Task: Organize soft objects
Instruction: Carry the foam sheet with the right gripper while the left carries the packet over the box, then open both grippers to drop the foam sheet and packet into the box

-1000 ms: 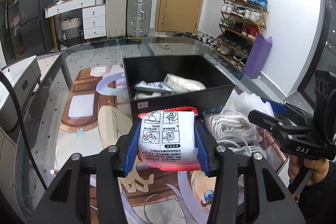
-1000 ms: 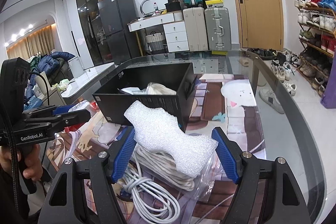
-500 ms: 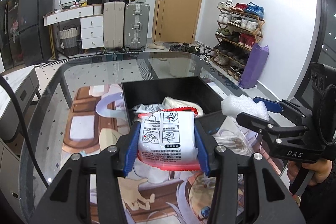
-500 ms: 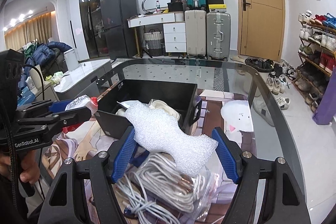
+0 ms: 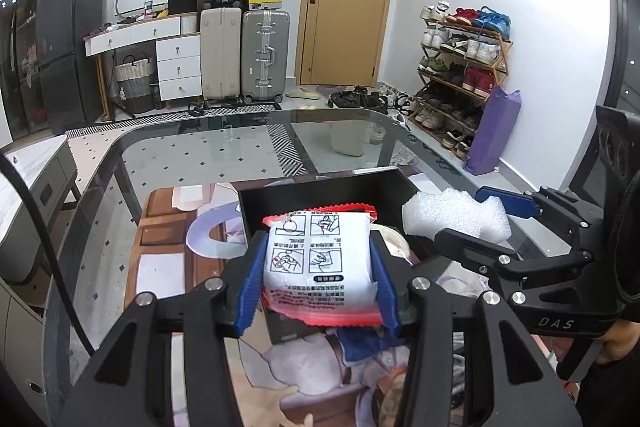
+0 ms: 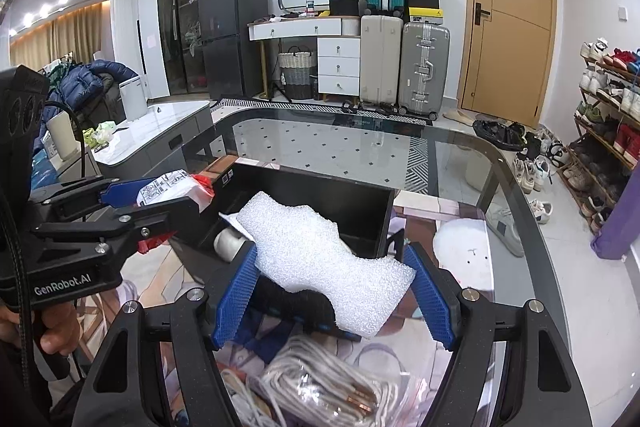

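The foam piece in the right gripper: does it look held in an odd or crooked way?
Yes, somewhat. The white foam piece lies diagonally across the right gripper, one end poking out over the black box; only the near end sits between the blue pads. The packet in the left gripper sits squarely by comparison.

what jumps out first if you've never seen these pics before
Two loaded grippers facing an open black box on the glass table: the left gripper clamps a white printed packet with red edges, and the right gripper carries a jagged white foam piece. Below the foam lies a bag of coiled white cables.
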A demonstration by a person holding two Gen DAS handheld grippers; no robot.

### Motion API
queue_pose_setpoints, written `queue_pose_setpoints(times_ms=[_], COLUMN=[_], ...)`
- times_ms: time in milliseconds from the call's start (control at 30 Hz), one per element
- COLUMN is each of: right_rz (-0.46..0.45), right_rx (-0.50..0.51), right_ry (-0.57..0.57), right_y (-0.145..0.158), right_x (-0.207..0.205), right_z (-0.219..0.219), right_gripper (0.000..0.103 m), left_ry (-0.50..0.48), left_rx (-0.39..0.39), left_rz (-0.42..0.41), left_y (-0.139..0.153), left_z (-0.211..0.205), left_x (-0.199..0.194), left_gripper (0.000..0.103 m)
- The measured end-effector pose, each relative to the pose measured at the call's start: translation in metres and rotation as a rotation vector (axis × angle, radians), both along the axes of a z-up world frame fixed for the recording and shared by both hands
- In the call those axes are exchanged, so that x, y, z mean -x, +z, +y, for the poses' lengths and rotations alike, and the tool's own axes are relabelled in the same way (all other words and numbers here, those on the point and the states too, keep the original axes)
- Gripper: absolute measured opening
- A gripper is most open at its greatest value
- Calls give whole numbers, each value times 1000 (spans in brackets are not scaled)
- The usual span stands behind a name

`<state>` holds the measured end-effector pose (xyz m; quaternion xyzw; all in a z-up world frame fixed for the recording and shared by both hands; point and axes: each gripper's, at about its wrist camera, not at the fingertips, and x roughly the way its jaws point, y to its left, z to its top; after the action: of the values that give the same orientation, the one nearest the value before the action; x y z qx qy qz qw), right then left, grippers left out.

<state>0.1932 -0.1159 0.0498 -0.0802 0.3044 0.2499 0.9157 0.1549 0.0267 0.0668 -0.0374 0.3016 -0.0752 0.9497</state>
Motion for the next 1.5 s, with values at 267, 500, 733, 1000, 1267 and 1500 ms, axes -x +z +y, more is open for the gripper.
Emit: queue_pose_setpoints(times_ms=[267, 500, 733, 1000, 1267, 1500], right_rz=[7, 26, 27, 30, 42, 31], right_rx=[27, 38, 69, 110, 145, 157], right_ry=[9, 8, 15, 30, 52, 69], right_y=[0, -4, -7, -14, -23, -28], right_x=[-21, -38, -49, -61, -77, -81], right_z=[12, 18, 26, 35, 40, 43], right_gripper=[75, 75, 75, 75, 75, 76], left_ry=[8, 18, 22, 20, 22, 15], left_rx=[-12, -29, -42, -57, -64, -53], left_rz=[13, 24, 30, 46, 55, 61], left_y=[-4, -7, -11, -16, -19, -20], left_z=[2, 3, 4, 2, 2, -1], left_x=[-16, -29, -41, -49, -59, -65], left_gripper=[47, 47, 47, 47, 47, 47])
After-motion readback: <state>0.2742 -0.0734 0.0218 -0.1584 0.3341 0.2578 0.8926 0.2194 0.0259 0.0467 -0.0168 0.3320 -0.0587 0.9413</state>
